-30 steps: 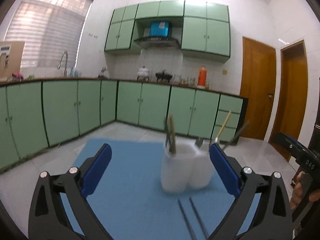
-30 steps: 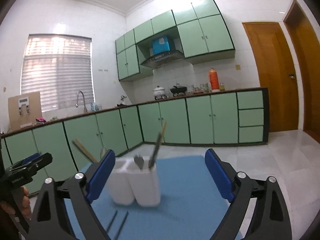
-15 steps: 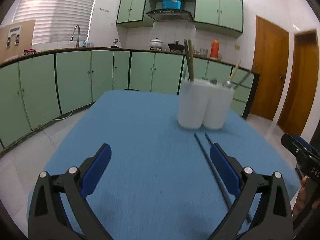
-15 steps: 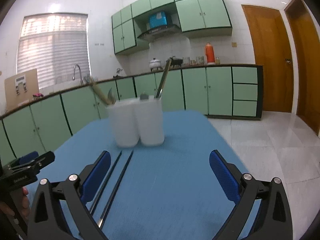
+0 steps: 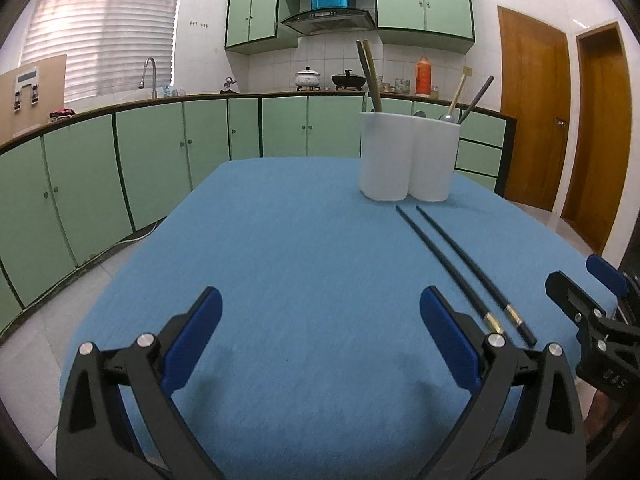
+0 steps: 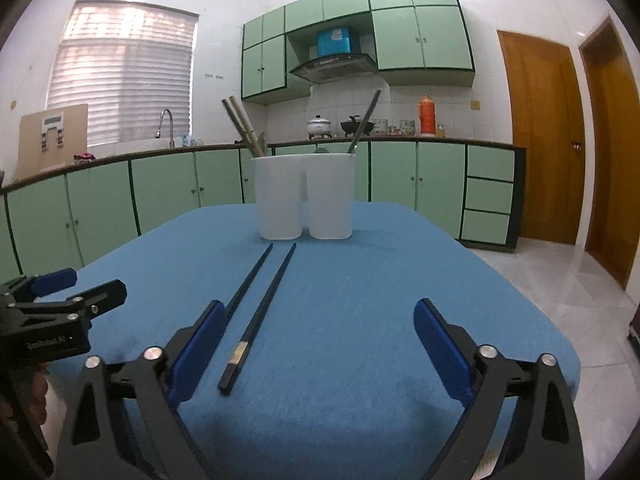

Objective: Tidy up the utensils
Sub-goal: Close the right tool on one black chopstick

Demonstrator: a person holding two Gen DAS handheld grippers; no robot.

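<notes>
Black chopsticks [image 6: 260,300] lie side by side on the blue tablecloth [image 6: 360,320], tips toward the white utensil holder [image 6: 306,196] at 12 o'clock, near it but apart. Right gripper [image 6: 316,344]: jaws wide apart after just closing a little, nothing clamped; butt ends sit near its left pad at 10 o'clock. Left gripper [image 5: 320,336]: jaws apart, empty; the sticks are at 2 o'clock. The sticks look thin, stiff, light and probably slick, so they may roll. Pinch both together near the banded butt end.
</notes>
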